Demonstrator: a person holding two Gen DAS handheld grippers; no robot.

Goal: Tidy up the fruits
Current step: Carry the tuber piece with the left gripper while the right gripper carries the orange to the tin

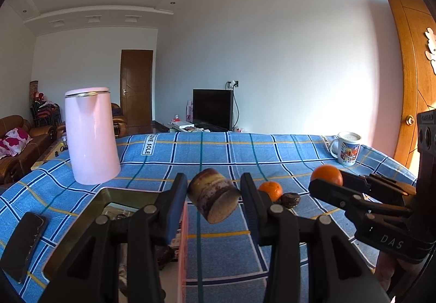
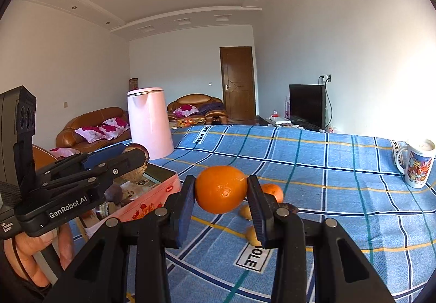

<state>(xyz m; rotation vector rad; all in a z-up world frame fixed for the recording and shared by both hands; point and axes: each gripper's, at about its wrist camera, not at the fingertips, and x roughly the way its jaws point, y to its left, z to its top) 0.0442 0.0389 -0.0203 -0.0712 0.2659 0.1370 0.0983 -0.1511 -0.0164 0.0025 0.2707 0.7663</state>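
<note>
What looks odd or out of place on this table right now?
Nothing is spilled or broken. One oddity: the left claw grips a brownish, mottled fruit tilted, flat cut end toward the camera, over the pink box. The right claw holds an orange cleanly.

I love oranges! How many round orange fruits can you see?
2. One big round orange fruit is squeezed in the right gripper. A smaller one lies on the blue checked cloth behind. Others may be hidden.

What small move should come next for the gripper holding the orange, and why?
Probably carry the orange, clamped in the right gripper, leftward to the pink box and lower it in. Some fruit already lies in that open box, and the orange hangs clear above the tablecloth.
</note>
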